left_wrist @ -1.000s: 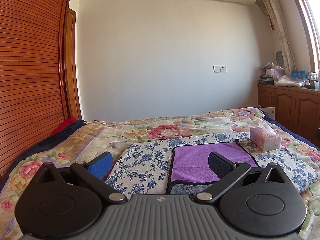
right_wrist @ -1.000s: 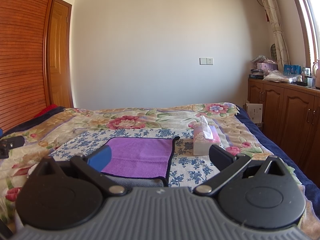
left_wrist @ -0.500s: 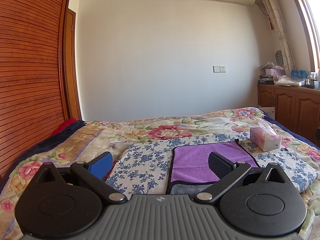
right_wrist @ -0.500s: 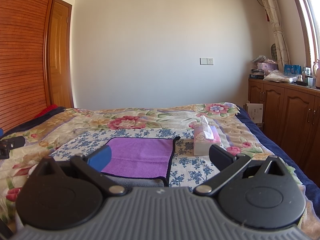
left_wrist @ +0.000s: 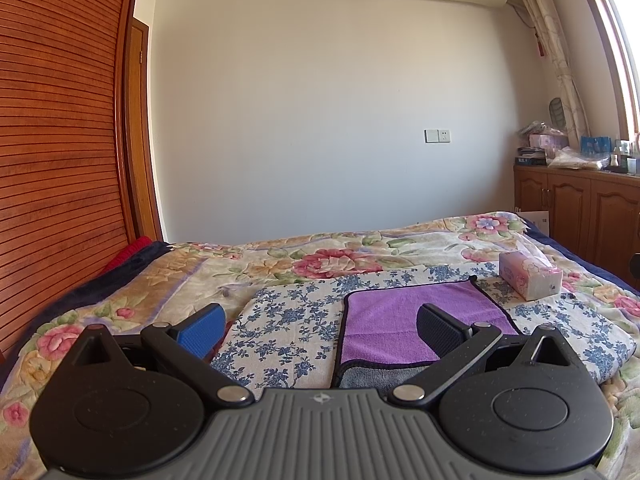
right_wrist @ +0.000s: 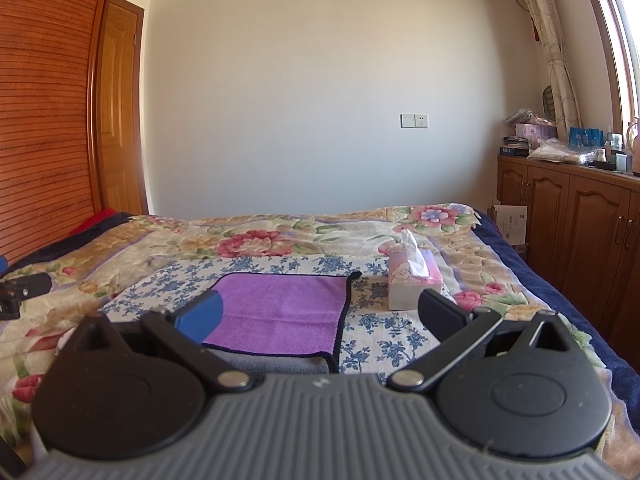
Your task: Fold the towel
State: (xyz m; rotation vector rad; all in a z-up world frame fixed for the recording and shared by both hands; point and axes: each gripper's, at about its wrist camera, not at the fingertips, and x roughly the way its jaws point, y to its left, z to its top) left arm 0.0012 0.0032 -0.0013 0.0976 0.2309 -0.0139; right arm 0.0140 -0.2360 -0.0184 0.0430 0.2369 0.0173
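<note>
A purple towel [left_wrist: 404,320] with dark edging and a grey underside lies flat on a blue-flowered cloth [left_wrist: 292,320] on the bed. It also shows in the right wrist view [right_wrist: 288,312]. My left gripper [left_wrist: 320,330] is open and empty, held just short of the towel's near edge, a bit to its left. My right gripper [right_wrist: 320,316] is open and empty, held over the towel's near right part. The towel's near grey edge is partly hidden behind both gripper bodies.
A pink tissue box [right_wrist: 412,280] stands on the bed right of the towel, also in the left wrist view [left_wrist: 530,278]. Wooden cabinets [right_wrist: 568,232] line the right wall. A slatted wooden wardrobe [left_wrist: 60,140] stands left. The left gripper's tip [right_wrist: 20,292] shows at far left.
</note>
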